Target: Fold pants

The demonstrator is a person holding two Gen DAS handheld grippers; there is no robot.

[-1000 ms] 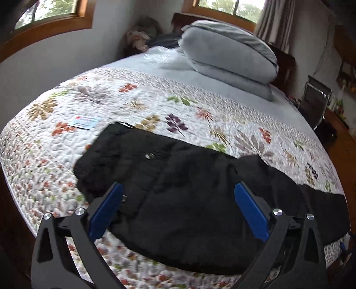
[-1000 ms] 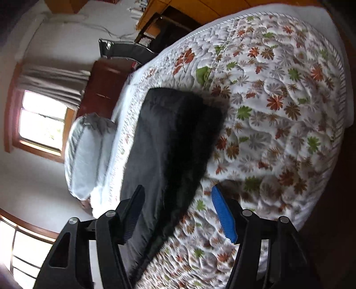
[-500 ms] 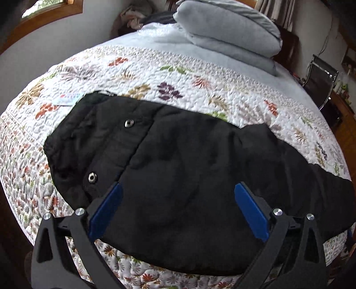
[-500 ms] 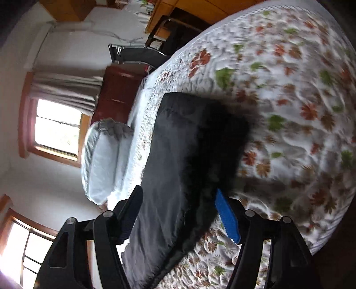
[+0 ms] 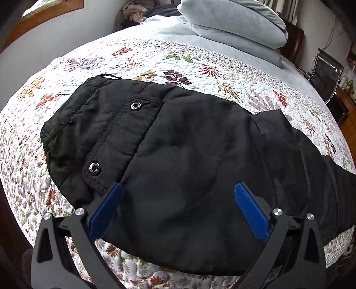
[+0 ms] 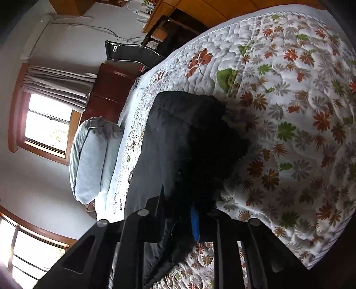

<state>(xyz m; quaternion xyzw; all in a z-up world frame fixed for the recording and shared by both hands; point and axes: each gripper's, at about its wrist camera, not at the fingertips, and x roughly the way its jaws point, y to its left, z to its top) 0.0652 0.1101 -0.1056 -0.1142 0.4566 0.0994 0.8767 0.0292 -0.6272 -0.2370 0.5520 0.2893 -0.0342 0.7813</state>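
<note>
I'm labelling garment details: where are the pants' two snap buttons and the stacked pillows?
Upper snap button (image 5: pixel 136 106), left wrist view, its metal ring.
Lower snap button (image 5: pixel 94 167), left wrist view, its metal ring.
Pillows (image 5: pixel 231 20), left wrist view, top pillow's grey face.

Pants (image 5: pixel 189 160) on quilt (image 5: pixel 222 73) (pillows (image 5: pixel 233 24) behind)

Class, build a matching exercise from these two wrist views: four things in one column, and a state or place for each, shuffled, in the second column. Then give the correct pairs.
Things
1. left claw
2. right claw
3. black pants
4. grey pillows

States or places
A. stacked at the head of the bed
B. shut on dark fabric
C. open, blue pads wide apart
D. spread flat on the floral quilt

Pairs: 1-C, 2-B, 3-D, 4-A
</note>
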